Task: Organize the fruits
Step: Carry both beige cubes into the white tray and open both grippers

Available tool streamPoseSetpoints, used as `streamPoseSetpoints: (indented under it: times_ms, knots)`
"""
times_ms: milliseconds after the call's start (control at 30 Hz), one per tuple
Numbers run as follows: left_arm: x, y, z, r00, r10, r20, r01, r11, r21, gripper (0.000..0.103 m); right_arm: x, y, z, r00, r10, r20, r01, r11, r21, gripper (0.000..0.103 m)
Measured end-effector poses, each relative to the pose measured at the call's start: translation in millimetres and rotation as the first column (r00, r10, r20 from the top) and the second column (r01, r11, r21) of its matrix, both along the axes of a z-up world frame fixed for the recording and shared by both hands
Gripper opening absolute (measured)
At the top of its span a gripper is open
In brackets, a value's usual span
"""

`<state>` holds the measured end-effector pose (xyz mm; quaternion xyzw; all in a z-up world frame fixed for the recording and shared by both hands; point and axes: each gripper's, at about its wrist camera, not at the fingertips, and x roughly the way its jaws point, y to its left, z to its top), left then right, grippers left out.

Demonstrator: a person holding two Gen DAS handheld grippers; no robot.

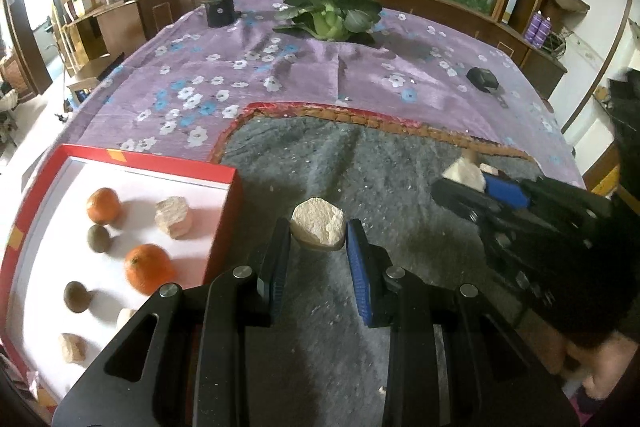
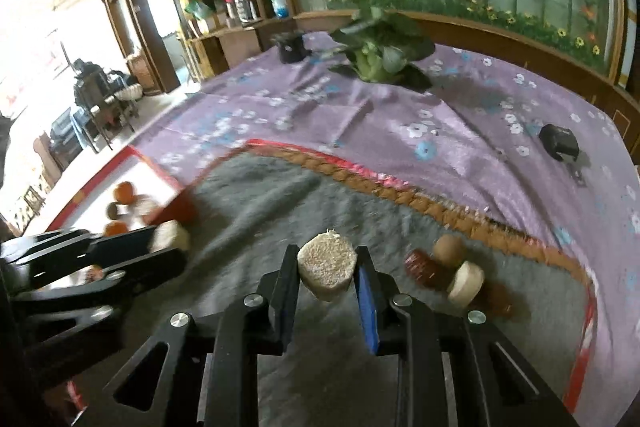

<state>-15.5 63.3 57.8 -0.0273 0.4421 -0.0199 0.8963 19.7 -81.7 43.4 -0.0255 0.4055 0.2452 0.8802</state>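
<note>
My left gripper is shut on a pale, rough chunk, held just above the grey mat beside the red box. The box's white floor holds two oranges, two small brown fruits and pale chunks. My right gripper is shut on a pale, grainy round piece over the mat. To its right lie a brown ball, a dark red piece and a pale disc. The right gripper also shows at the right of the left wrist view.
A leafy green vegetable and a black cylinder stand at the far side of the purple floral cloth. A small black device lies at the right. Wooden shelving and a glass panel back the table.
</note>
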Motion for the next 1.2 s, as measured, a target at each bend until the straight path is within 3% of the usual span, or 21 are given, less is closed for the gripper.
streamPoseSetpoints:
  times_ms: [500, 1200]
  knots:
    - [-46.7, 48.1, 14.9, 0.993, 0.101, 0.055, -0.103, 0.994, 0.037, 0.028, -71.9, 57.3, 25.6, 0.993, 0.111, 0.038, -0.113, 0.992, 0.059, 0.026]
    - [-78.9, 126.7, 12.1, 0.967, 0.247, 0.059, -0.25, 0.968, 0.034, 0.028, -101.7, 137.2, 33.2, 0.965, 0.255, 0.054, -0.256, 0.966, 0.015, 0.026]
